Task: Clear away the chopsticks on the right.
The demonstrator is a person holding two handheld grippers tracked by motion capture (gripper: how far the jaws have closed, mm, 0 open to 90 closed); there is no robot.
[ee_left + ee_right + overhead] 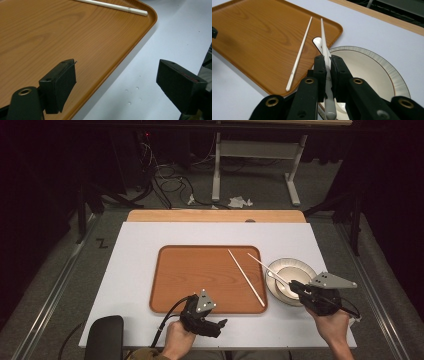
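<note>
The table (pixel 150 240), a white sheet across the middle of the high view, carries everything. At its centre lies a wooden tray (pixel 190 280), shallow-rimmed and warm brown, probably the collecting place for the utensils. Right of the tray, touching or nearly touching its edge, stands a round cream plate (pixel 303 268) with a darker rim line and grey fluted border; a white spoon (pixel 318 43) rests in it, its bowl end poking toward the tray corner.

The right gripper (pixel 299 289), at the lower right of the high view, hovers over the plate. In the right gripper view its fingers (pixel 320 75) are pressed narrow around one chopstick (pixel 323 40), gripped near its thick end so the long tip points up and left over the tray's corner. That grip likely suits carrying it across to the tray.

The left gripper (pixel 207 322), at the lower middle, waits just off the tray's near edge; its fingers (pixel 61 85) stand wide apart with nothing between them, one over the tray rim, the other over bare table.

The second chopstick (pixel 246 277) lies flat and diagonal on the tray's right part. Both chopsticks are slim, white and tapering, with a squared butt end.
</note>
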